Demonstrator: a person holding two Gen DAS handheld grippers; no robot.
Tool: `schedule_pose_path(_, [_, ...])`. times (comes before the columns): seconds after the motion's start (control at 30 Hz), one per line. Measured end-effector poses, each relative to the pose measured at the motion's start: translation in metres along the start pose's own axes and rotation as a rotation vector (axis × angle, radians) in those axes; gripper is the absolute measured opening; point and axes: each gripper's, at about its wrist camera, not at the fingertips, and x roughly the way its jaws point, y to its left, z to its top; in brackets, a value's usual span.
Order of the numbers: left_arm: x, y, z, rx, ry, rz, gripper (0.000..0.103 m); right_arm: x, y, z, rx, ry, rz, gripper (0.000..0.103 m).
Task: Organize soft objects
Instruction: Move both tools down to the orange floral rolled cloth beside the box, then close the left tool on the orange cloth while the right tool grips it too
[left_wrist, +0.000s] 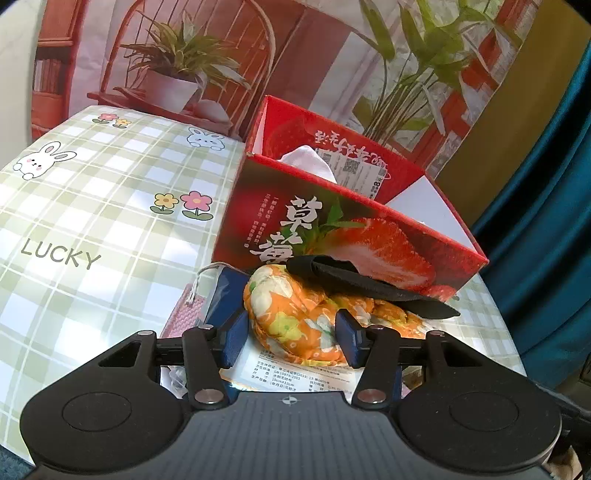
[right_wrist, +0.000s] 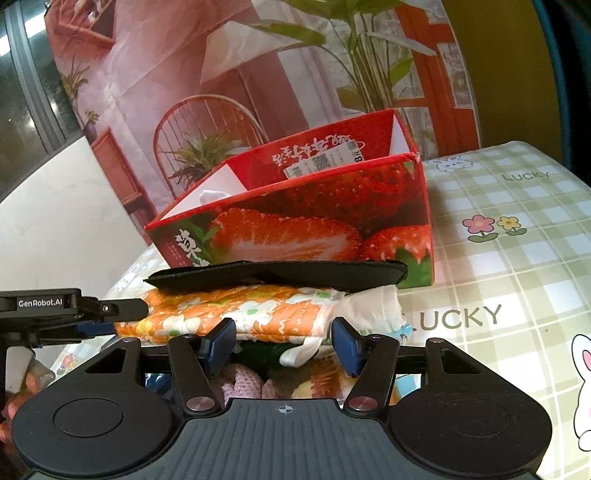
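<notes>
An orange floral padded cloth (left_wrist: 295, 314) lies on the table in front of a red strawberry box (left_wrist: 332, 229). A black flat fabric piece (left_wrist: 369, 280) rests on top of it. My left gripper (left_wrist: 291, 332) is open, its blue pads on either side of the floral cloth's near end. In the right wrist view the floral cloth (right_wrist: 229, 310) sits under the black piece (right_wrist: 277, 275), with a white cloth (right_wrist: 373, 306) beside it. My right gripper (right_wrist: 284, 347) is open just short of the pile. The left gripper (right_wrist: 92, 314) shows at the left. A white cloth (left_wrist: 310, 162) lies inside the box.
The table has a green checked cover (left_wrist: 92, 206) with rabbits and flowers. A pink knitted piece (left_wrist: 184, 317) and a printed packet (left_wrist: 295, 373) lie under the pile. A pink knit item (right_wrist: 243, 380) and packets sit below my right gripper. A printed backdrop (left_wrist: 221, 55) stands behind.
</notes>
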Motion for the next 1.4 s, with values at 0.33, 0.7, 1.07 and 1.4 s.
schedule_pose_path(0.33, [0.000,-0.002,-0.003,0.035,-0.010,0.006,0.047,0.017,-0.007,0.010,0.065,0.024,0.023,0.055])
schedule_pose_path(0.7, [-0.006,-0.010,-0.002,0.121,-0.050,0.009,0.023,0.023,-0.009,0.008,0.068,0.053,-0.007,0.021])
schedule_pose_path(1.07, [-0.025,-0.019,0.000,0.168,-0.135,-0.014,0.020,-0.006,0.007,0.017,-0.046,-0.038,-0.010,0.008])
schedule_pose_path(1.4, [-0.038,-0.023,0.000,0.202,-0.178,-0.025,0.020,-0.026,0.019,0.020,-0.082,-0.094,0.017,0.008])
